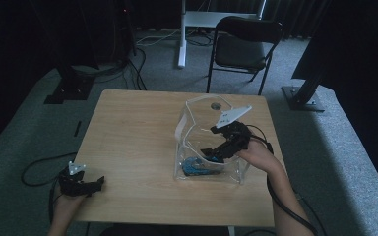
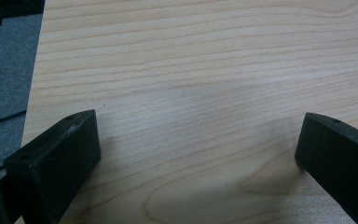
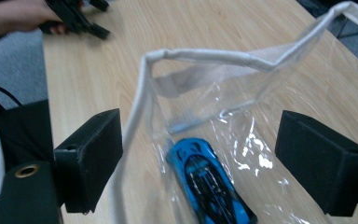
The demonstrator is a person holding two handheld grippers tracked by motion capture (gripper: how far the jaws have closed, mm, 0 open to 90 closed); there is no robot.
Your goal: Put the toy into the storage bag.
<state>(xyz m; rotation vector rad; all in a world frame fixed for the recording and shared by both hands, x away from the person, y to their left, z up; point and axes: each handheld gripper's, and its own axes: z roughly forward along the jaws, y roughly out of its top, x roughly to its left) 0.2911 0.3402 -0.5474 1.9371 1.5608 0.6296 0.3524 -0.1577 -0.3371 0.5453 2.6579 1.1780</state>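
Observation:
A clear plastic bag (image 1: 204, 147) with white handles stands open on the wooden table (image 1: 138, 132), right of its middle. A blue toy car (image 1: 195, 166) lies on the bag's floor. In the right gripper view the car (image 3: 209, 184) lies below the white rim (image 3: 200, 57). My right gripper (image 1: 210, 147) reaches into the bag's mouth, open, with its jaws wide apart above the car (image 3: 198, 154). My left gripper (image 1: 94, 185) rests at the table's front left corner, open, with bare wood between its jaws (image 2: 198, 149).
A black folding chair (image 1: 243, 46) stands beyond the table's far edge, and a white desk leg (image 1: 181, 34) rises behind it. Cables trail over the grey carpet at the left (image 1: 34, 167). A black stand foot (image 1: 302, 98) sits at the right.

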